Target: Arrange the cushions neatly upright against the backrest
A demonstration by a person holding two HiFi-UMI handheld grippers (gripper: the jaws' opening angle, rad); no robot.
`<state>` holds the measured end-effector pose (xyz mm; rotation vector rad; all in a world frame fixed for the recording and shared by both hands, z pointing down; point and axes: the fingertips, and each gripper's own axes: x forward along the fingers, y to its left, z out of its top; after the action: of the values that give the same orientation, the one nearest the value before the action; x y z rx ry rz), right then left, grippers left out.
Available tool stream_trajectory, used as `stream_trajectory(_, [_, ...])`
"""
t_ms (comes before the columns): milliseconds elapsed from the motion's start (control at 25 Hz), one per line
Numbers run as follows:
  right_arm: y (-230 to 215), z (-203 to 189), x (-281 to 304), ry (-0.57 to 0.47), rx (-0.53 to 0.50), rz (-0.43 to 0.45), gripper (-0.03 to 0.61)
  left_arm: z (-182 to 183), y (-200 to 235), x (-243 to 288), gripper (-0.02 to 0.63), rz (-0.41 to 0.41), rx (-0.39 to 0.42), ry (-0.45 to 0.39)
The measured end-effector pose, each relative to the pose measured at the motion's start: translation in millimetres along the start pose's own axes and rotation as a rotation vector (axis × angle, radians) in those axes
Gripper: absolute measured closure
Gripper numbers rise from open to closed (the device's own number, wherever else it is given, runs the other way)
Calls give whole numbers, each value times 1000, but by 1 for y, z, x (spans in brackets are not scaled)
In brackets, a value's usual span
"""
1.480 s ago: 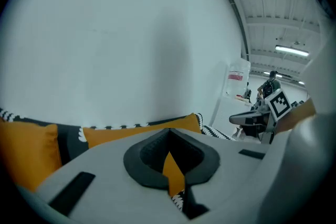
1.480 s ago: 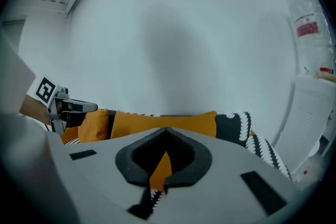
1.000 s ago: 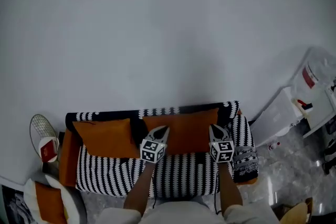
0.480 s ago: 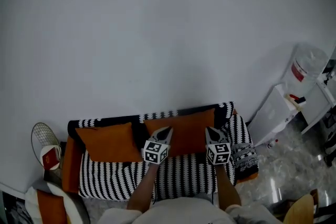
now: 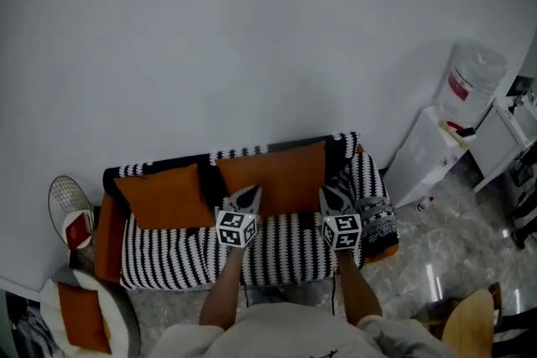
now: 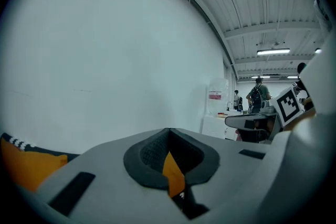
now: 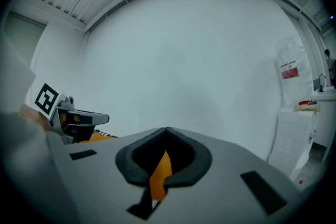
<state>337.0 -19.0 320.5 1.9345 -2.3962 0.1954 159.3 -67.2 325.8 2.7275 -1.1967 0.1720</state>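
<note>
Two orange cushions stand upright against the backrest [image 5: 243, 153] of a black-and-white striped sofa [image 5: 168, 260]: the left cushion [image 5: 164, 197] and the wider right cushion [image 5: 277, 176]. My left gripper [image 5: 250, 194] is shut and hovers in front of the right cushion's lower left corner. My right gripper [image 5: 325, 194] is shut in front of its lower right corner. In the left gripper view the jaws [image 6: 168, 131] meet with nothing between them. The right gripper view shows the same [image 7: 167, 131]. In both views only a strip of orange cushion shows through the gap behind the tips.
A water dispenser [image 5: 436, 138] and a white cabinet [image 5: 503, 138] stand right of the sofa. A wire basket [image 5: 67, 205] and a round seat with another orange cushion [image 5: 80, 314] are at the left. A wooden chair [image 5: 470, 331] is at bottom right. People [image 6: 257, 97] stand far off.
Both shut grippers have drawn back from the right cushion toward me and risen slightly. The view has shifted, so the sofa now sits higher and more of the room's right side shows.
</note>
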Motion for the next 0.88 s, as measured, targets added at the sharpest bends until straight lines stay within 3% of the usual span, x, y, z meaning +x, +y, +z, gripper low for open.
stream_trajectory(440, [34,-27,-101,39,8,73,552,-30,-90,-83,584,58,-20,10])
stream_trajectory(880, [59,-31,-152,16,-11,81,552,-35,-130,-124,584,40,2,-5])
